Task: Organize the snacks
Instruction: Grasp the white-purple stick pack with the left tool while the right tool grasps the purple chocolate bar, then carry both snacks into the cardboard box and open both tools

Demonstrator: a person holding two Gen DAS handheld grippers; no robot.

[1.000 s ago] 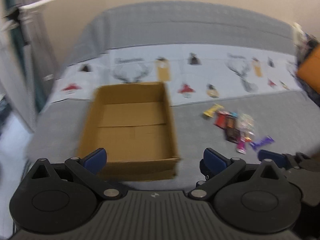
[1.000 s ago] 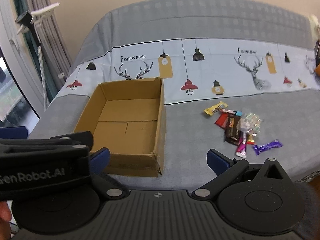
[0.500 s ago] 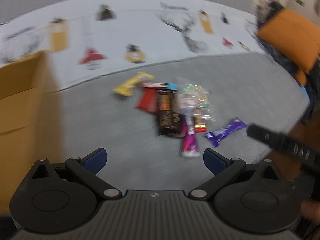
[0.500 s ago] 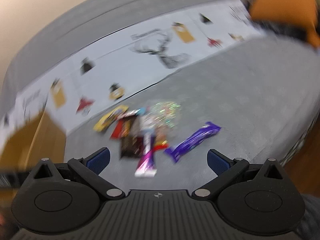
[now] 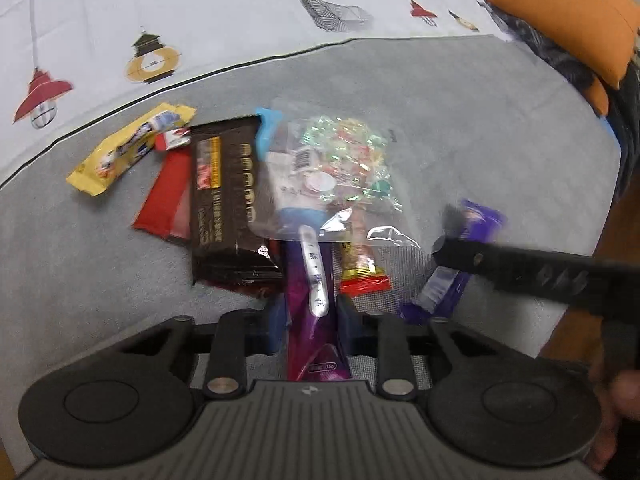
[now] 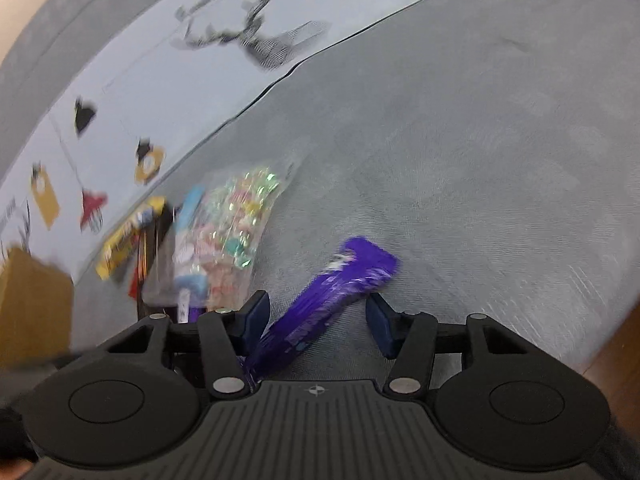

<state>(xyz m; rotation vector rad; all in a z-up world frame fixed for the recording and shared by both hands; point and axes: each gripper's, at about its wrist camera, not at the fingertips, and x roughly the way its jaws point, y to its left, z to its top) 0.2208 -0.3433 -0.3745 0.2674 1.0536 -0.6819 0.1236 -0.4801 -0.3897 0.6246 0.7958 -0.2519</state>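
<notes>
Left tool (image 5: 310, 320) angled down, closing on magenta stick pack (image 5: 314, 300) | right tool (image 6: 316, 316) closing around purple bar (image 6: 332, 304)

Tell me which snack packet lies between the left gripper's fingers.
The magenta-purple stick packet with the silver stripe; the left gripper is closing around it.

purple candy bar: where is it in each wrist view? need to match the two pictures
Left wrist: the purple candy bar lies at right of centre, partly behind the right gripper's black finger that crosses the picture.
Right wrist: the purple candy bar lies at bottom centre, slanting between the right gripper's closing jaws.
Shared landmark: the clear bag of colourful candies, left of the bar in both.
</notes>
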